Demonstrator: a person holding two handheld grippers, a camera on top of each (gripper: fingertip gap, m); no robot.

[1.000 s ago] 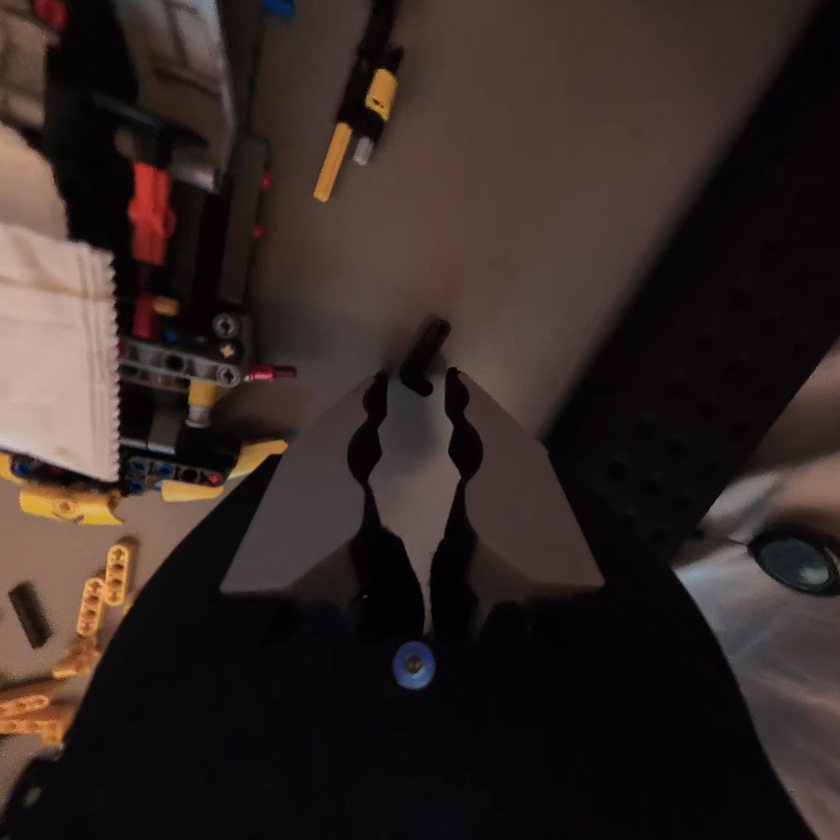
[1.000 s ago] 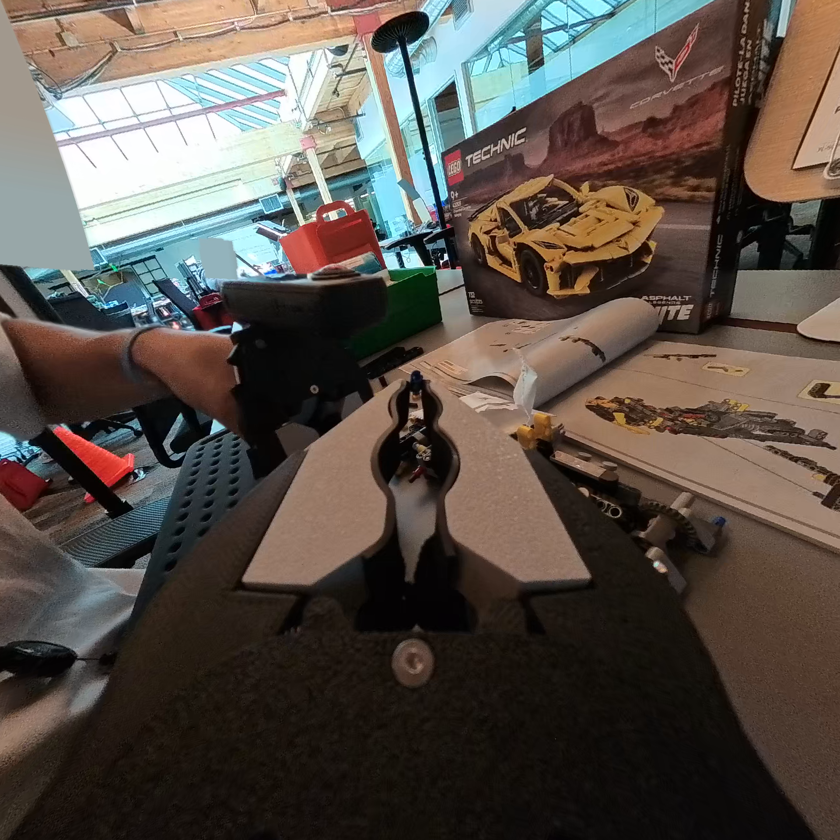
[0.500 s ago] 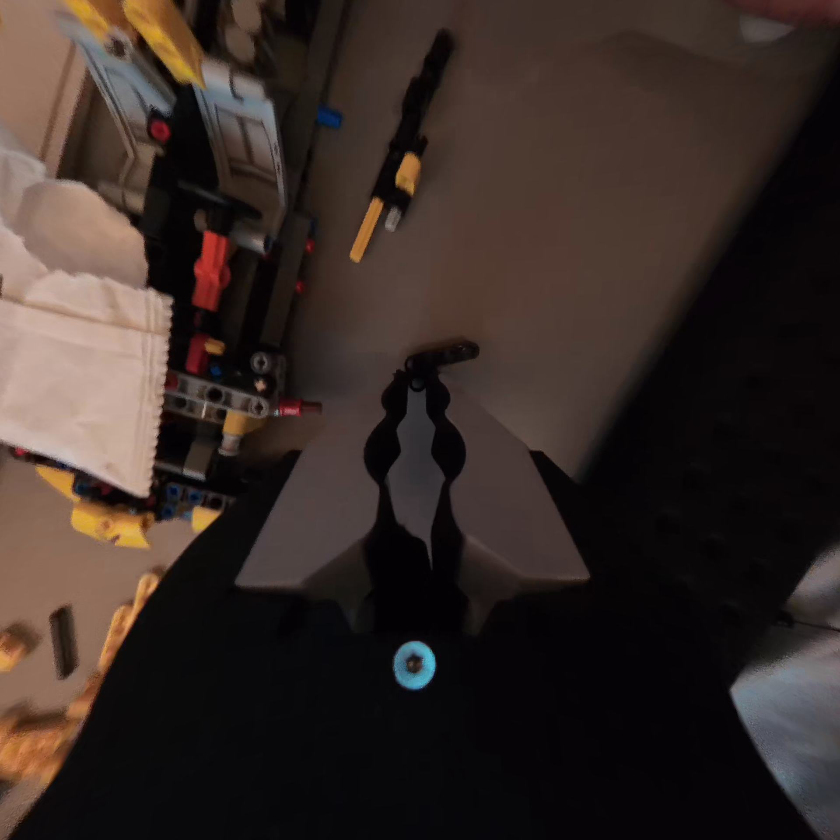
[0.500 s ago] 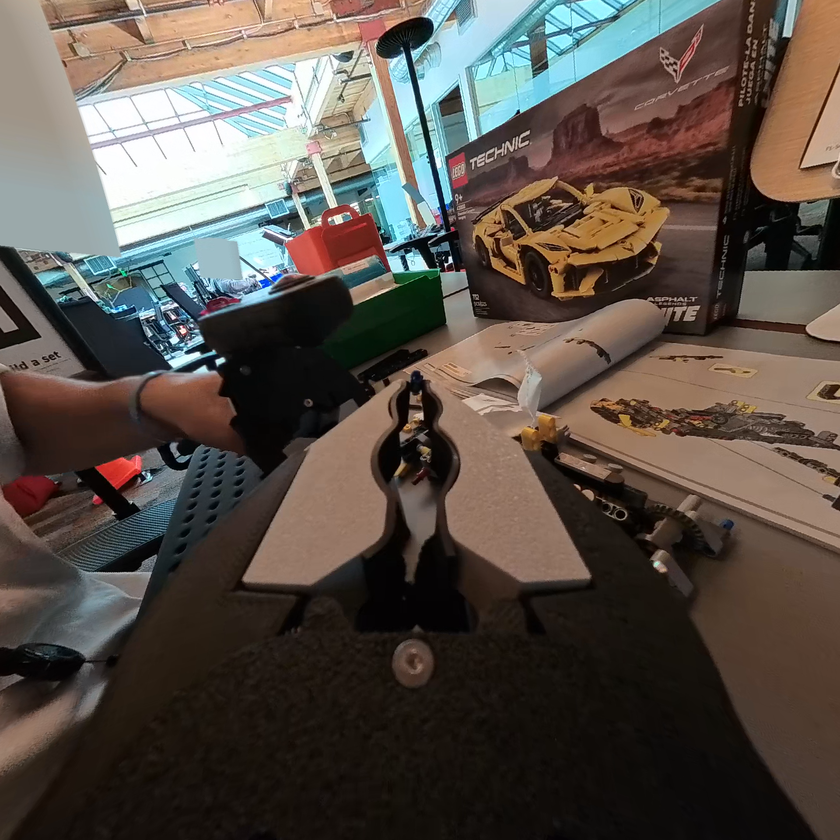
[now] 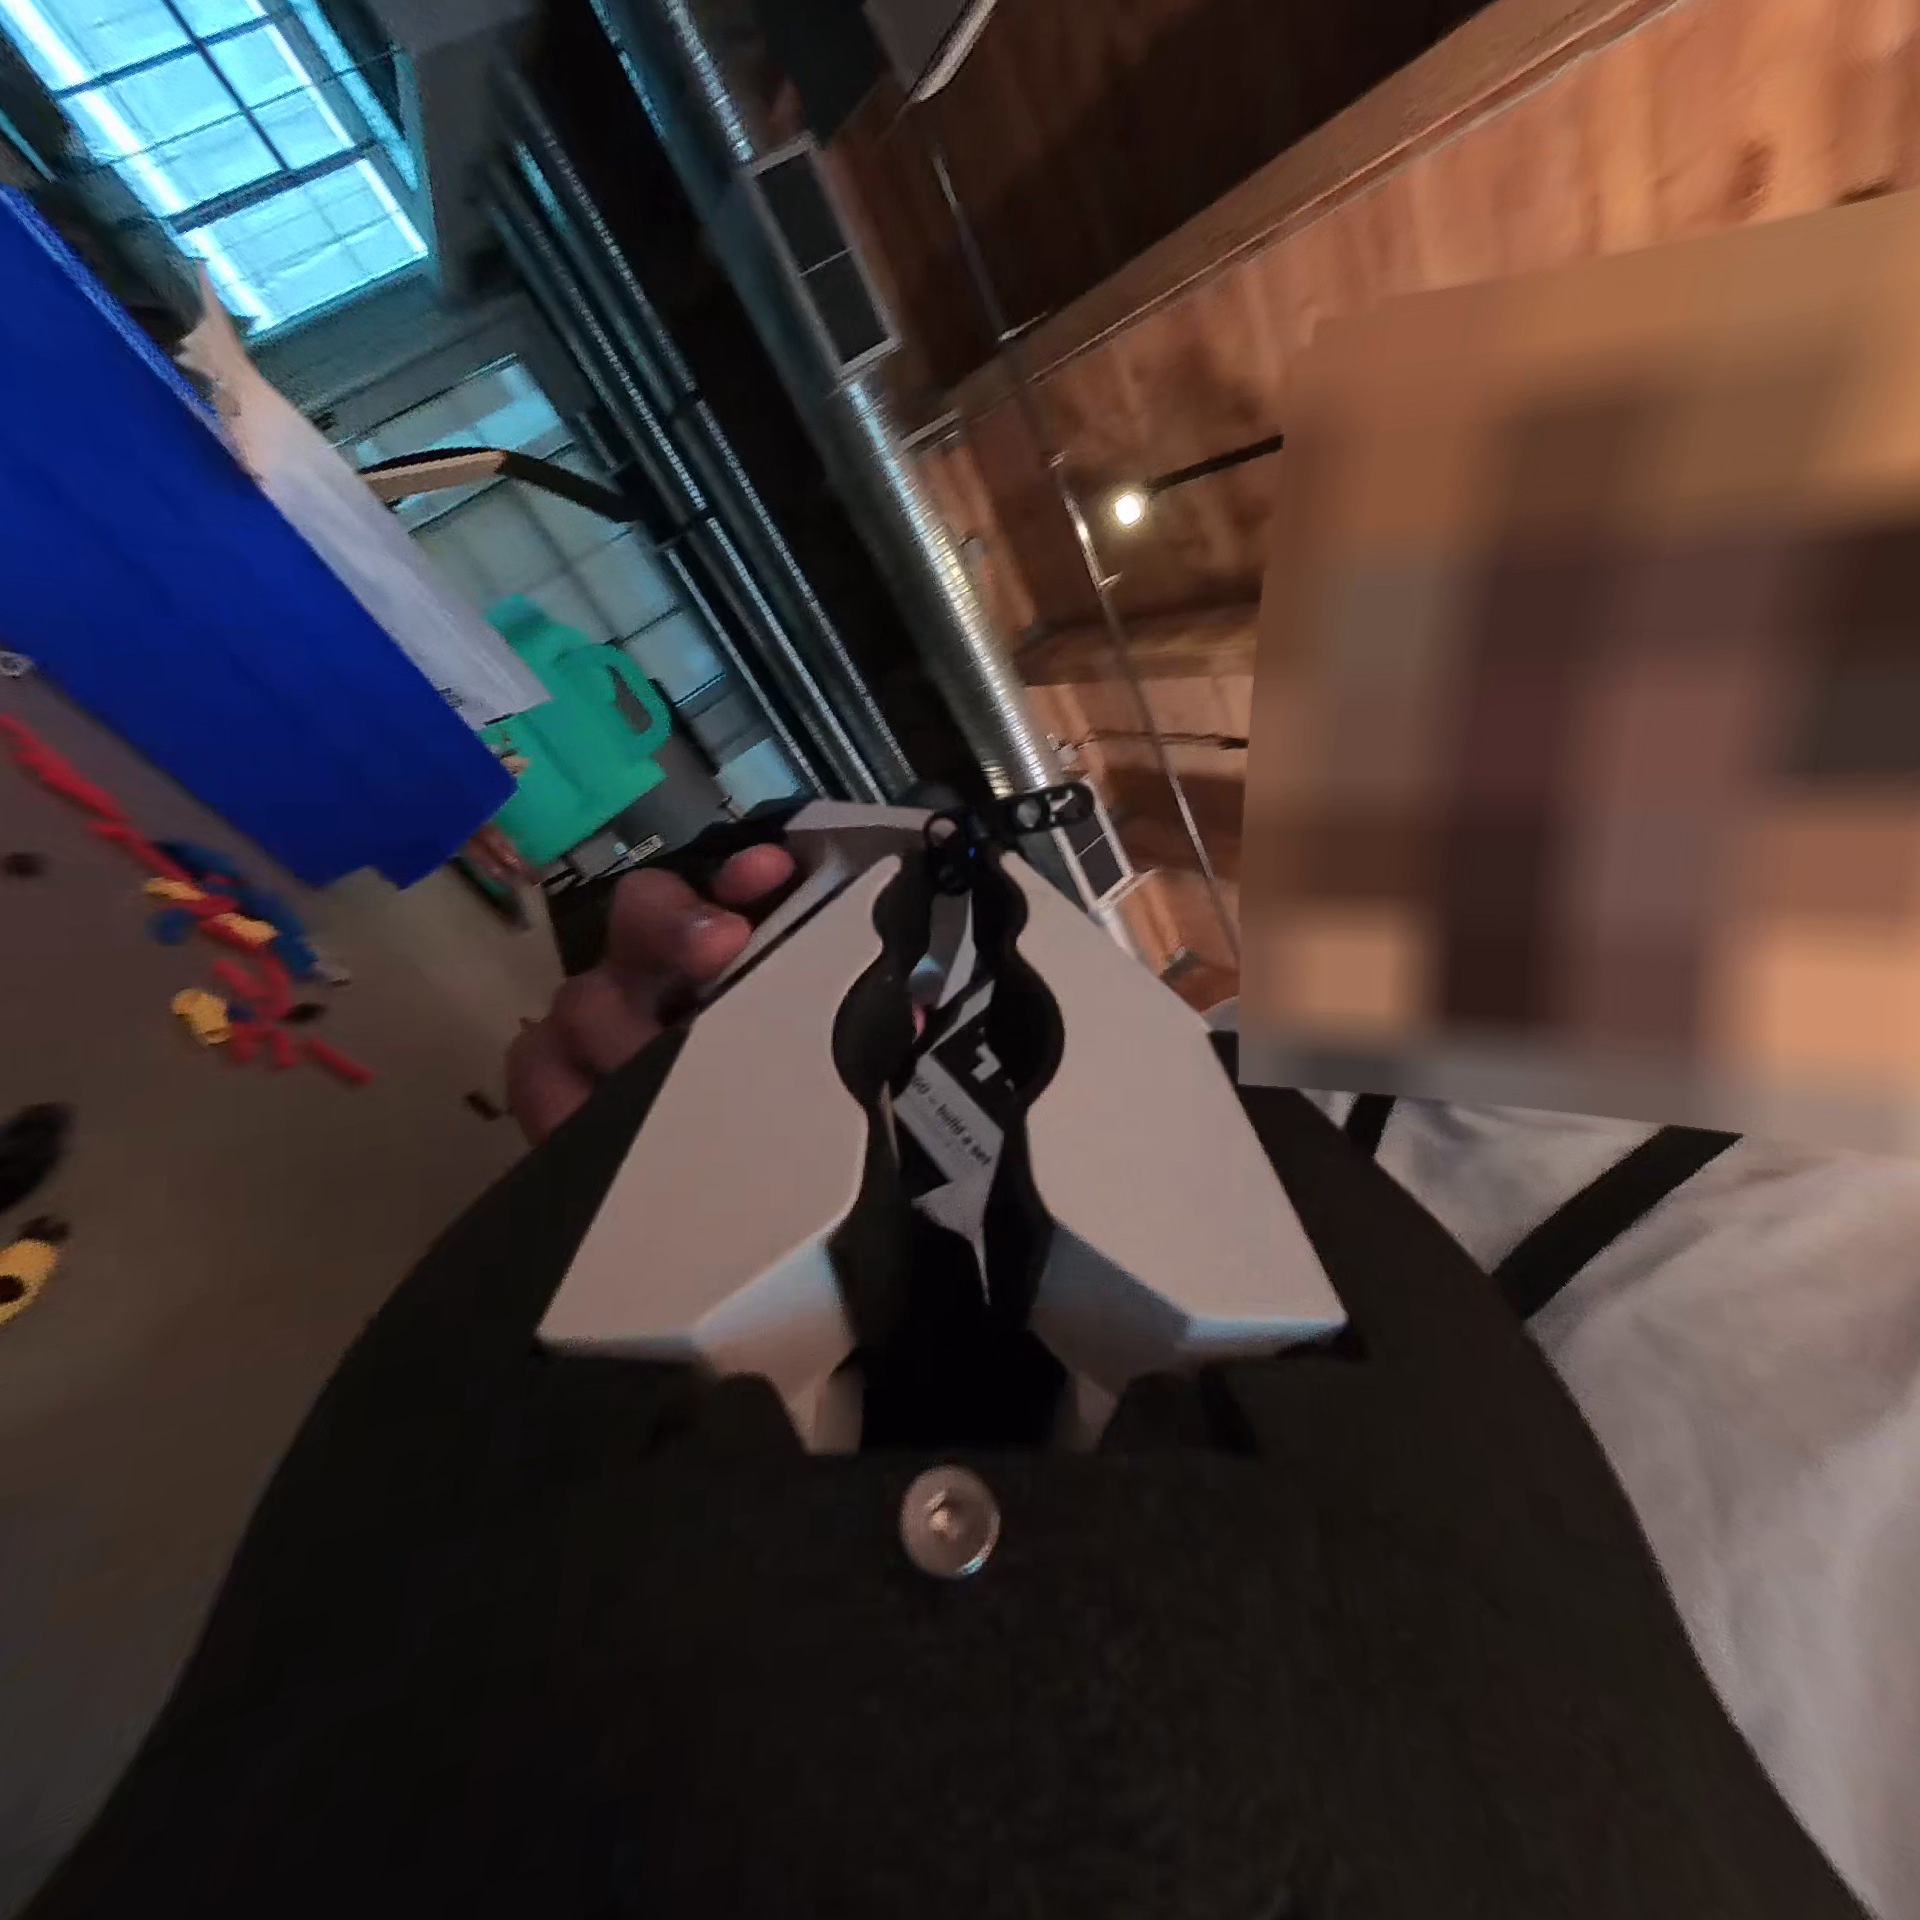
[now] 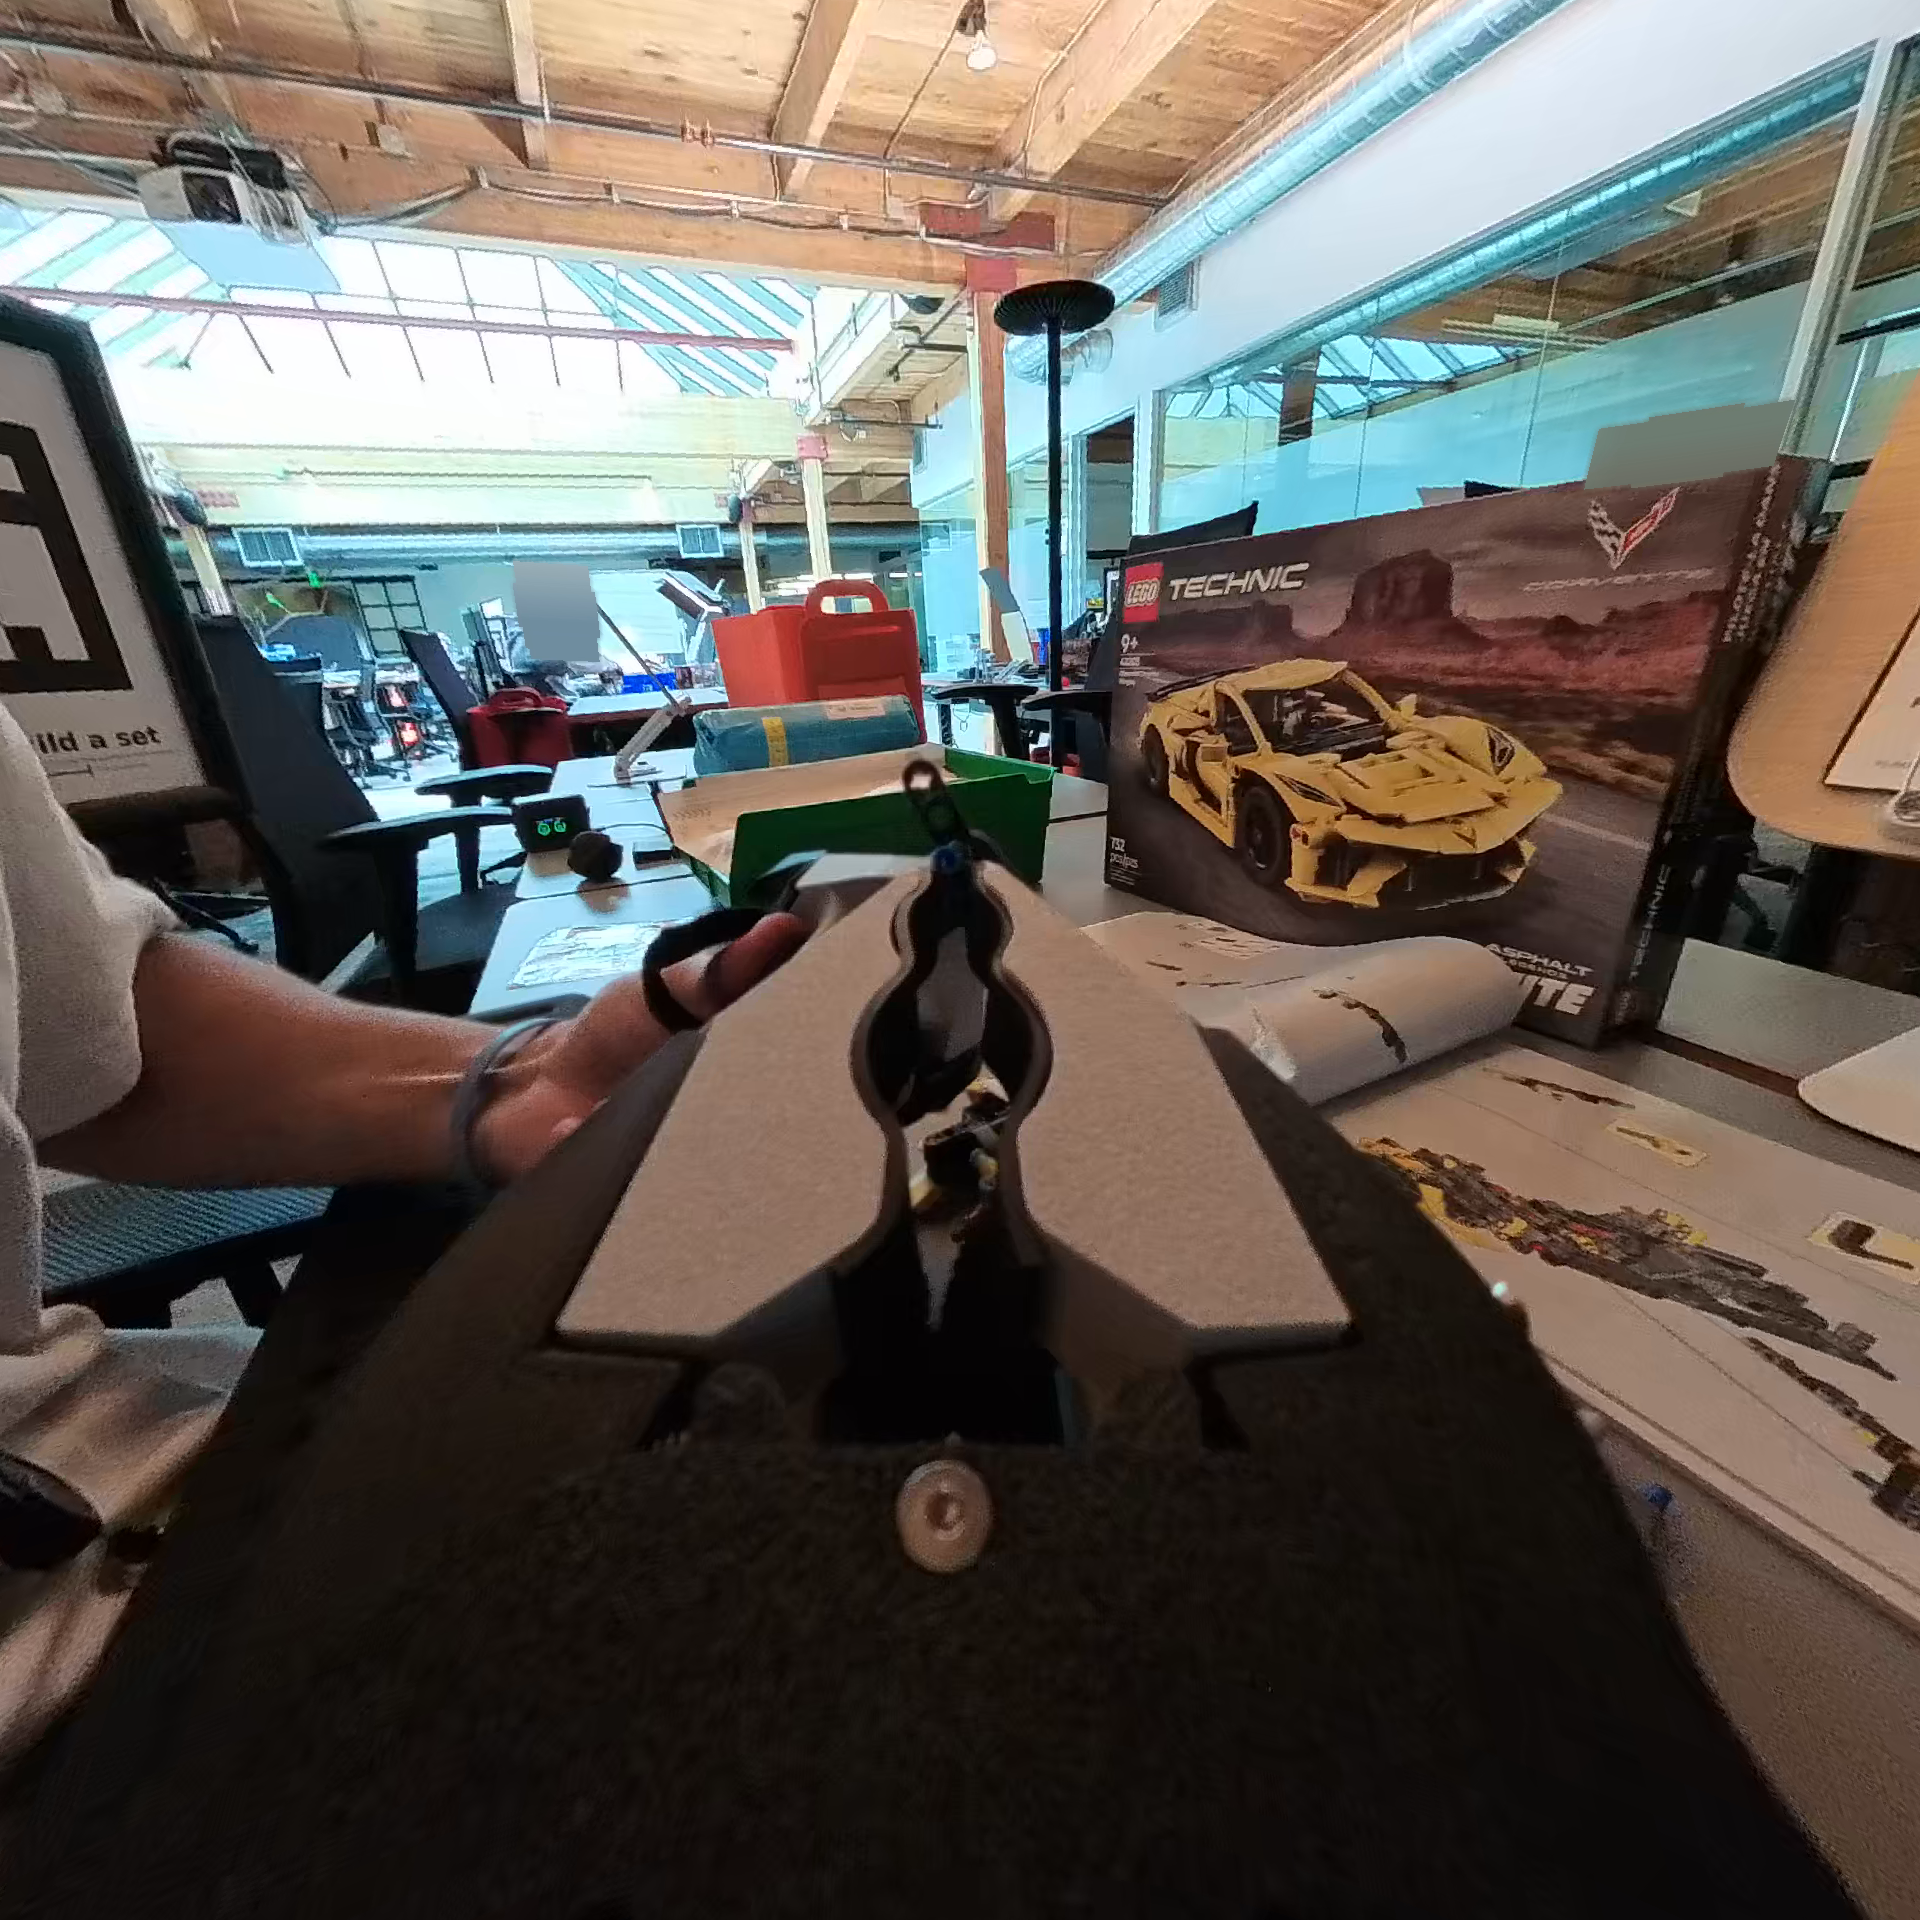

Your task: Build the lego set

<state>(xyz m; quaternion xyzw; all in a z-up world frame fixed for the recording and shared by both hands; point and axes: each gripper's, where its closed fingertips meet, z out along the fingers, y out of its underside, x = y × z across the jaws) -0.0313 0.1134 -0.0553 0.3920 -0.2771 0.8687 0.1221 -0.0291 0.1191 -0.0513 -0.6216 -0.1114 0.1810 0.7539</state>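
Left gripper [image 5: 968,868]: two pale grey wedge fingers [image 5: 727,1122], flat-topped, tapering to tips; wavy black inner pads facing each other. Behind fingers, broad black textured body [image 5: 935,1714]; silver hex-socket screw [image 5: 950,1536] centred just behind finger roots.

Right gripper [image 6: 951,883]: same build. Grey wedge fingers [image 6: 748,1143], scalloped black pads, black grainy body [image 6: 935,1714], silver screw [image 6: 943,1515] behind finger roots.

Person: white short sleeve [image 6: 62,935] left of right gripper's fingers; thin grey wristband [image 6: 483,1091]; black loop strap [image 6: 681,971] over finger. White shirt [image 5: 1714,1403] with black strap [image 5: 1590,1216] right of left gripper's fingers.
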